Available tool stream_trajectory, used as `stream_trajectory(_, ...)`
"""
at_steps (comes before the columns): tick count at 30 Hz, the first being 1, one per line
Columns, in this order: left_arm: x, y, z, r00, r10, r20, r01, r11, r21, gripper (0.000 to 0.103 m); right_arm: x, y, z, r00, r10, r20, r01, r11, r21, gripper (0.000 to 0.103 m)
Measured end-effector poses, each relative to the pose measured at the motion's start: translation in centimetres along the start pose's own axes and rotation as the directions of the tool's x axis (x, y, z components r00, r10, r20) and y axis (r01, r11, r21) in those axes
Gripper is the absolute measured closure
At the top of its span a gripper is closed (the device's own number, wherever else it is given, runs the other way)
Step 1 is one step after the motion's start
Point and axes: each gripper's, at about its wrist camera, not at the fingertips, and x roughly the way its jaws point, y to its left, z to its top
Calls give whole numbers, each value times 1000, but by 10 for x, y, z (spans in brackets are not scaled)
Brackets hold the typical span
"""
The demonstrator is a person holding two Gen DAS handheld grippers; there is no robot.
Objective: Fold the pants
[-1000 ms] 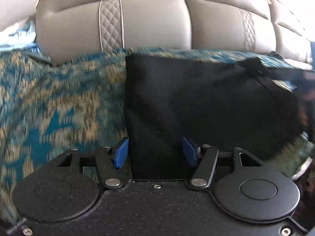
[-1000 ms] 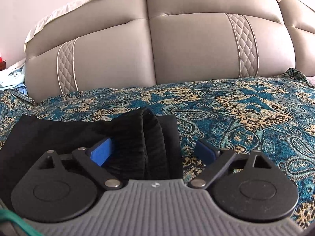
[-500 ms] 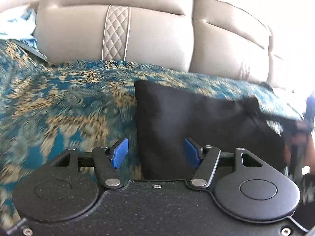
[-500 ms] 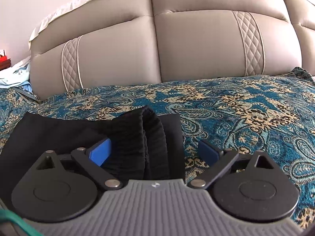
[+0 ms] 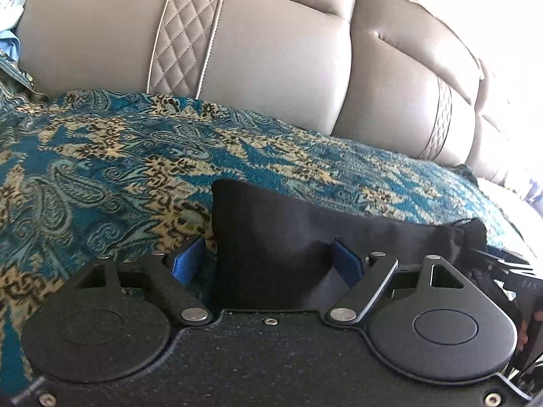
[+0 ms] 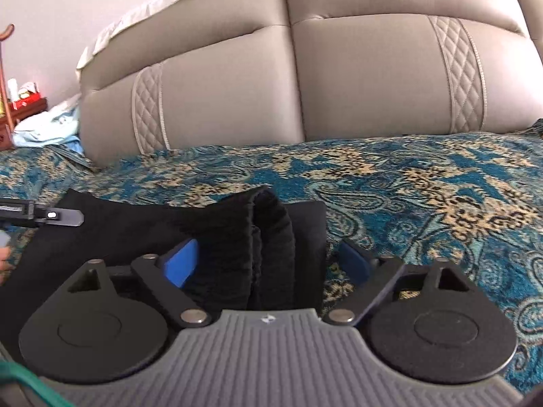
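Black pants lie folded on a blue and gold paisley bedspread. My left gripper is open, with its blue pads on either side of the pants' left folded edge. In the right wrist view the pants spread to the left, and their ribbed waistband bunches up between the pads. My right gripper is open around that waistband end. The left gripper's finger shows at the left edge of the right wrist view.
A padded beige headboard stands behind the bed. Light blue cloth and a wooden nightstand are at the far left. The bedspread stretches to the right of the pants.
The left gripper has tilted and dropped lower at the pants' left edge, so the pants look flatter. The right gripper moved slightly and stays open around the waistband.
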Motion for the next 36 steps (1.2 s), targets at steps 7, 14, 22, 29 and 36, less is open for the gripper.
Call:
stream_trajectory(7,-15,3,-7,997,35,74,-31,998,-58,87,0,3,0,992,128,-1,-127,984,126,67)
stream_trajectory(14,-12,30,31,983,156,94,-153,987,-41,88,36,40,28,991,134,5,-134,985,108,70)
stream_trajectory(22,26,79,104,940,325,108,-327,945,3,88,123,95,89,996,82,-35,-80,996,45,70)
stream_trajectory(29,70,97,109,919,387,72,-389,921,23,86,158,117,95,999,-1,-45,1,1000,-4,67)
stream_trajectory(36,79,103,103,920,389,34,-390,921,12,77,160,113,86,999,-13,-40,14,1000,12,63)
